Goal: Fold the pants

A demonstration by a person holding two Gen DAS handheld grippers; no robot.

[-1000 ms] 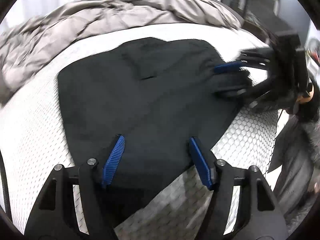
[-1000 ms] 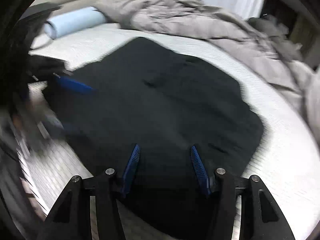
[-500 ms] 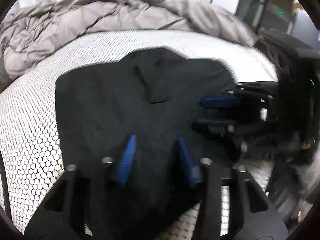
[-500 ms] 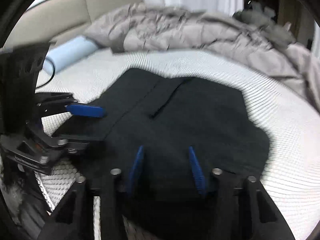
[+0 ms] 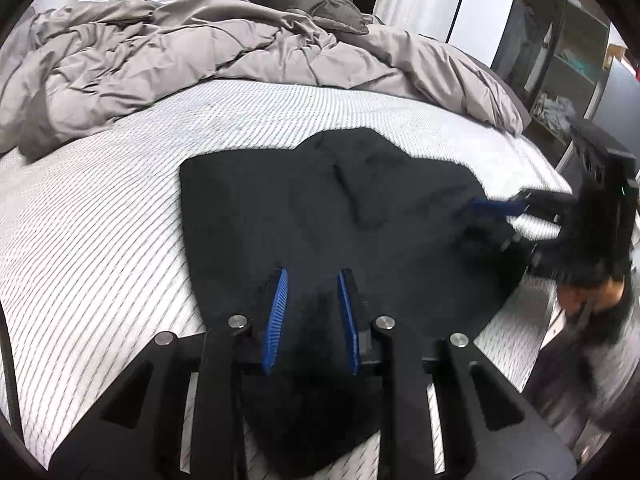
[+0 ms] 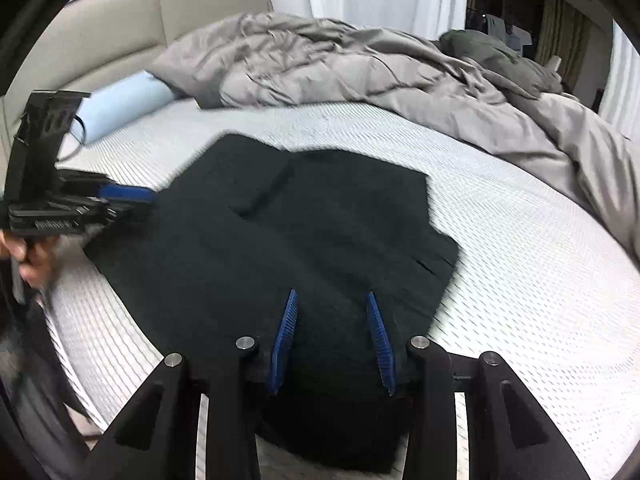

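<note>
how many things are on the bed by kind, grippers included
black pants: 1
grey duvet: 1
dark grey pillow: 1
light blue roll: 1
hand-held grippers: 2, left and right
total: 6

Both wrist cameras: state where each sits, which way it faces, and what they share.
Left wrist: sits behind the left gripper, facing across the black pants toward the grey duvet; the right gripper and hand enter at right.
Right wrist: sits behind the right gripper, facing the pants and headboard; the left gripper enters at left.
Shared: pants, mattress, duvet, both grippers.
</note>
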